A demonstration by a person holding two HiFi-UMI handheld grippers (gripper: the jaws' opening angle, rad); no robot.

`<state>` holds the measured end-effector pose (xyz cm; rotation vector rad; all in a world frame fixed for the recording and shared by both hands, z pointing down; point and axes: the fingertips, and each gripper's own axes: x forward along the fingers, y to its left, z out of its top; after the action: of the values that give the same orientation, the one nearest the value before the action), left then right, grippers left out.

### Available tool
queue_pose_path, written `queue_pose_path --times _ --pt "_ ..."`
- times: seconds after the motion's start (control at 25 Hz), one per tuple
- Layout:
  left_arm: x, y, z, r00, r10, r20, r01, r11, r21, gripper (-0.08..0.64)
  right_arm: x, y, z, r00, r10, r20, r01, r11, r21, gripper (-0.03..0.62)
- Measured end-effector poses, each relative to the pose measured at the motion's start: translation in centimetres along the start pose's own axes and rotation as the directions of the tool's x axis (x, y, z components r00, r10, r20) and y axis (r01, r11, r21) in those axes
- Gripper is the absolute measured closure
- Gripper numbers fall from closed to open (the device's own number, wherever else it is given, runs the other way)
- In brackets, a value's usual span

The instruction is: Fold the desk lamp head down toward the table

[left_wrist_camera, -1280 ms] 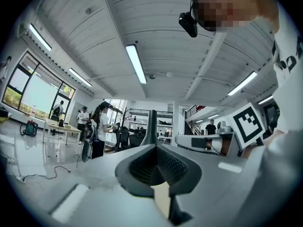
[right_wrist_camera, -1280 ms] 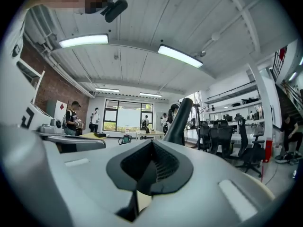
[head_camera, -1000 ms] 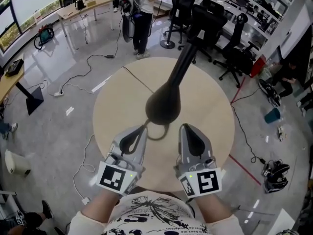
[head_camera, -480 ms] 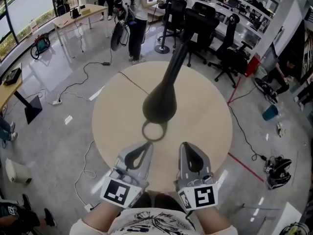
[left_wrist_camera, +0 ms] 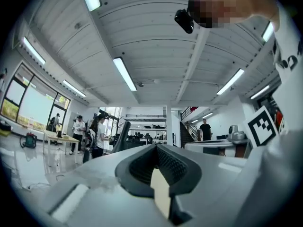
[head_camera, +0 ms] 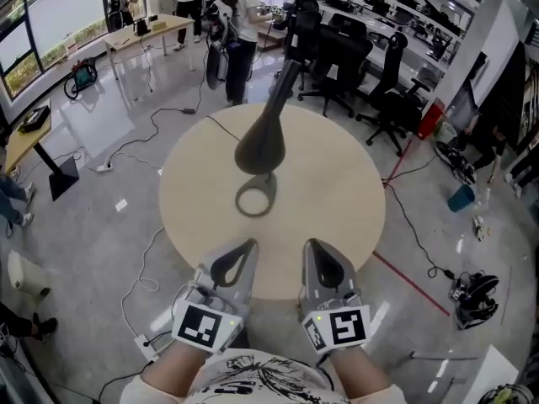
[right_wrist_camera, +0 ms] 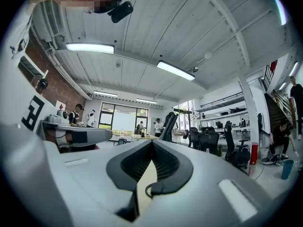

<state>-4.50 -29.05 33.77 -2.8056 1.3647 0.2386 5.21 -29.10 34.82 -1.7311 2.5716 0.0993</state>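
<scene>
A black desk lamp stands on the round beige table (head_camera: 337, 192). Its teardrop head (head_camera: 257, 146) hangs over a grey ring (head_camera: 255, 199) on the tabletop, and its arm (head_camera: 285, 78) slants up and away. My left gripper (head_camera: 243, 247) and right gripper (head_camera: 312, 246) sit side by side at the table's near edge, both shut and empty, well short of the lamp. In the left gripper view the jaws (left_wrist_camera: 156, 148) meet, with the lamp arm (left_wrist_camera: 121, 135) beyond them. The right gripper view shows the same: shut jaws (right_wrist_camera: 151, 143) and the lamp arm (right_wrist_camera: 168, 125) far ahead.
Black office chairs (head_camera: 337, 53) crowd the floor behind the table. People (head_camera: 240, 23) stand at the far left beside a wooden desk (head_camera: 143, 28). Cables (head_camera: 135, 146) trail over the grey floor to the left and right of the table.
Both grippers have drawn back from the lamp head to the table's near edge. The lamp now looks farther off and smaller, and the grey ring shows fully.
</scene>
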Motion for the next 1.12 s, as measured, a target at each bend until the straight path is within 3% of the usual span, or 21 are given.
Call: queue_pose_path --times 0.48,0.8,1.12 --pt "-13.7 -15.2 -1.7 0.985 0.174 -0.004 -0.174 0.985 0.000 0.554 -18.2 3.3 -1.6 0.986 0.161 -0.045 -0.163 0.986 -0.045 0.583" --pt "-19.5 -22.6 -2.4 0.982 0.179 -0.055 -0.178 0.984 0.021 0.554 -27.8 4.6 -1.4 0.980 0.187 -0.072 -0.189 0.982 -0.026 0.583" --pt "-22.9 -24.7 -1.0 0.986 0.161 -0.051 -0.161 0.987 0.004 0.554 -31.6 6.4 0.4 0.986 0.163 -0.046 -0.166 0.985 -0.053 0.584"
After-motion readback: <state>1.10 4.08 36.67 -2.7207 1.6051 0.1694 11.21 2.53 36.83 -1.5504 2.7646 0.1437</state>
